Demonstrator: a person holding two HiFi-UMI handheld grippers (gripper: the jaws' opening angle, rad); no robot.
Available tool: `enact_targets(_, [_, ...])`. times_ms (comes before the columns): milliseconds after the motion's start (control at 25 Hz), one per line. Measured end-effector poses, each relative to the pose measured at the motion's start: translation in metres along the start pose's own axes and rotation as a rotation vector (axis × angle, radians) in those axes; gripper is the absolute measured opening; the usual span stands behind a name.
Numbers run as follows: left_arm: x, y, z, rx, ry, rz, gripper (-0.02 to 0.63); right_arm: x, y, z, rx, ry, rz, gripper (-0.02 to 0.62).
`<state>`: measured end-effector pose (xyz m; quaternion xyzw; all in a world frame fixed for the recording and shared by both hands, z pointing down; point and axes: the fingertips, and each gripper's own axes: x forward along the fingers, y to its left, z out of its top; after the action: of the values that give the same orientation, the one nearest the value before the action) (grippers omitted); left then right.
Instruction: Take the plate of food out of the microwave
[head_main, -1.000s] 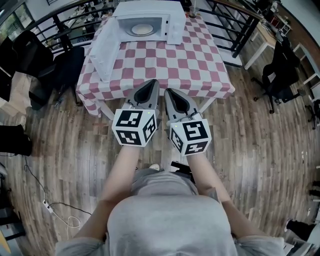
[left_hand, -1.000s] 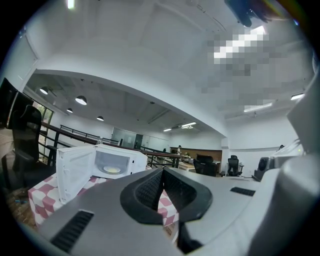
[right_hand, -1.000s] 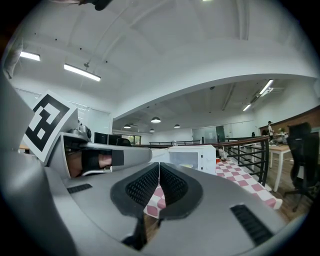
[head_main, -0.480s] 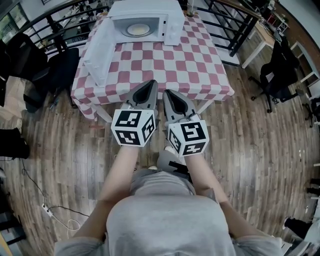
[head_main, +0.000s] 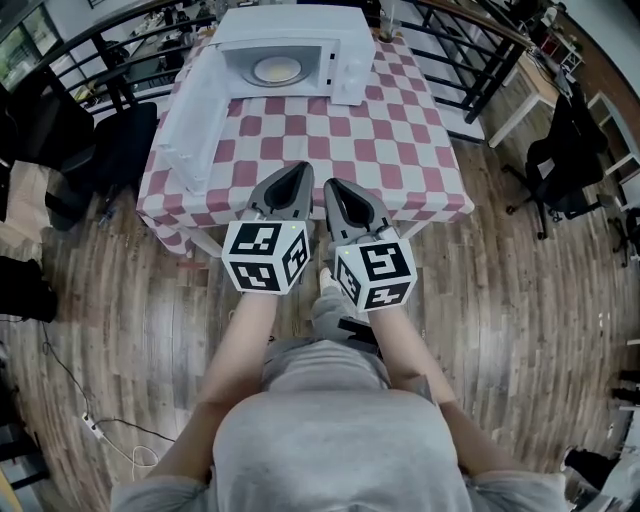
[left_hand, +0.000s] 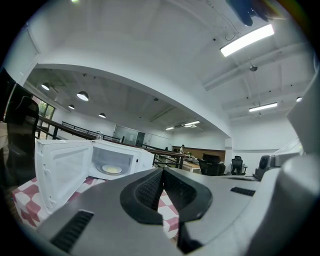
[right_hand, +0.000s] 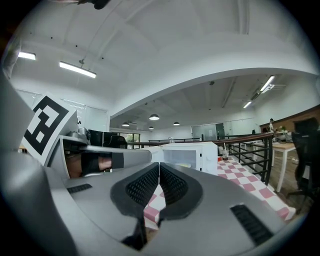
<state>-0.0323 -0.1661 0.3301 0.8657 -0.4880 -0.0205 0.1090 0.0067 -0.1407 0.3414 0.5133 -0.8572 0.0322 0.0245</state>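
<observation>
The plate of food (head_main: 277, 70) sits inside the microwave (head_main: 290, 22), which stands at the far end of the bench (head_main: 400, 150). The microwave's door (head_main: 195, 115) is swung wide open to the left. Both tools are held side by side over the near edge of the bench, pointing level toward the oven. They are well apart from the plate, with most of the red-and-white checked cloth lying between them and it.

The left tool (head_main: 300, 168) has its jaws pressed fully together, with nothing between the ribbed pads. The right tool (head_main: 332, 186) is closed the same way and is just as empty (only the checked cloth shows below its tips).

In the left gripper view, the plate lies ahead and off to the left of the jaw tips, pale and round on the floor of the lit cavity. In the right gripper view, the microwave stands almost straight beyond the tips, and the plate is hard to make out there.
</observation>
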Motion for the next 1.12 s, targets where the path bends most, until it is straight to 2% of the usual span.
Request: enact_targets(1120, [0.174, 0.074, -0.002, -0.030, 0.060, 0.141, 0.003, 0.149, -0.121, 0.000, 0.033, 0.040, 0.122, 0.027])
